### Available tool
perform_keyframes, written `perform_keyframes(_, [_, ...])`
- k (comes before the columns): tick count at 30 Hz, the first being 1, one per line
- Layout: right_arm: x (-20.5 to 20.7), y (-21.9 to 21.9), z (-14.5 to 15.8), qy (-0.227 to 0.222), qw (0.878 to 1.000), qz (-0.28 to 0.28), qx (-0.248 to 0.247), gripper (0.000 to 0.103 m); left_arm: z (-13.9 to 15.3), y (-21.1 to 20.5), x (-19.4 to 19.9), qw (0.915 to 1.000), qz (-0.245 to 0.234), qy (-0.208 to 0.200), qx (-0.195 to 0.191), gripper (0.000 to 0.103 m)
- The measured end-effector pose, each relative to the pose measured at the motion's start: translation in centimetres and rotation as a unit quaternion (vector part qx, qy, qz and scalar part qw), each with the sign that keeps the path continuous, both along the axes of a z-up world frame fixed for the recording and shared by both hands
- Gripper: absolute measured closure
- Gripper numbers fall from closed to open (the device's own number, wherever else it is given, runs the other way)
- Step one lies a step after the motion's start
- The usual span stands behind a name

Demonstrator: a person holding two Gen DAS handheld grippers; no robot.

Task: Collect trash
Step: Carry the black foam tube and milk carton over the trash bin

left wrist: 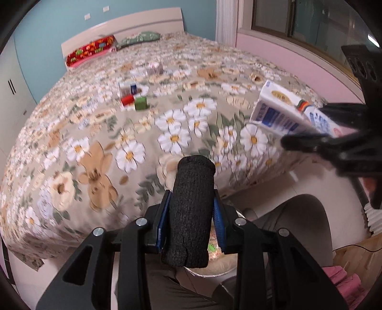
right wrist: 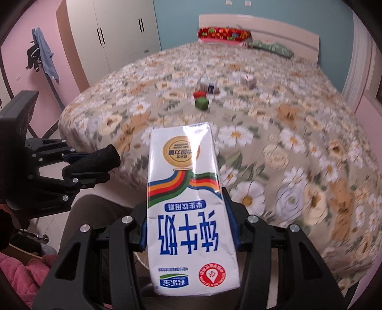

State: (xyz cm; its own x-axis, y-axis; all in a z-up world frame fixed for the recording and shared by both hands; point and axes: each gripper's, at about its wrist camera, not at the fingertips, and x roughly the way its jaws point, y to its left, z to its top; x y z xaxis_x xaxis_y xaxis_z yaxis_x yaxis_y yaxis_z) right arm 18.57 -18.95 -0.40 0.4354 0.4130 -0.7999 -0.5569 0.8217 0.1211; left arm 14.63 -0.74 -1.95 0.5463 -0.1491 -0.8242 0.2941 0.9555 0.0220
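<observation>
My right gripper point(right wrist: 189, 226) is shut on a white milk carton point(right wrist: 188, 202) with blue print and holds it in the air near the bed's foot corner; the carton also shows in the left wrist view point(left wrist: 281, 109). My left gripper point(left wrist: 191, 214) is shut on a black foam roll point(left wrist: 192, 209), also held off the bed; it shows at the left of the right wrist view point(right wrist: 95, 162). Small pieces lie mid-bed: a green cube point(left wrist: 140, 103), a red item point(left wrist: 127, 99) and small boxes point(left wrist: 129, 88).
The floral bedspread point(left wrist: 95, 155) covers a large bed. Pillows point(left wrist: 90, 50) lie at the headboard. A round bin rim point(left wrist: 214, 269) shows below the left gripper. A wardrobe point(right wrist: 114, 33) stands at the left, a window point(left wrist: 298, 21) at the right, pink cloth point(right wrist: 23, 269) on the floor.
</observation>
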Motion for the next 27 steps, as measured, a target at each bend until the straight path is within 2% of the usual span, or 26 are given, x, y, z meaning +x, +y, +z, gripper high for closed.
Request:
perform_keyframes(9, [-0.5,1.6,-7.1,0.068,0.997,0.014,-0.014,0.052,-5.7,-0.5,0.5,0.9981,0.001,0.061,-0.01,0.068])
perform_keyframes(16, [-0.8,2.6,-13.3,0.133,0.991,0.018,-0.021,0.052,-10.5,-0.9,1.0,0.9936,-0.001,0.113,-0.01,0.068])
perform_keyframes(27, [-1.1,3.3,-22.5,0.229,0.973,-0.008,-0.017,0.052,-19.0,-0.8,1.9,0.979,0.016,0.203,-0.01,0.068])
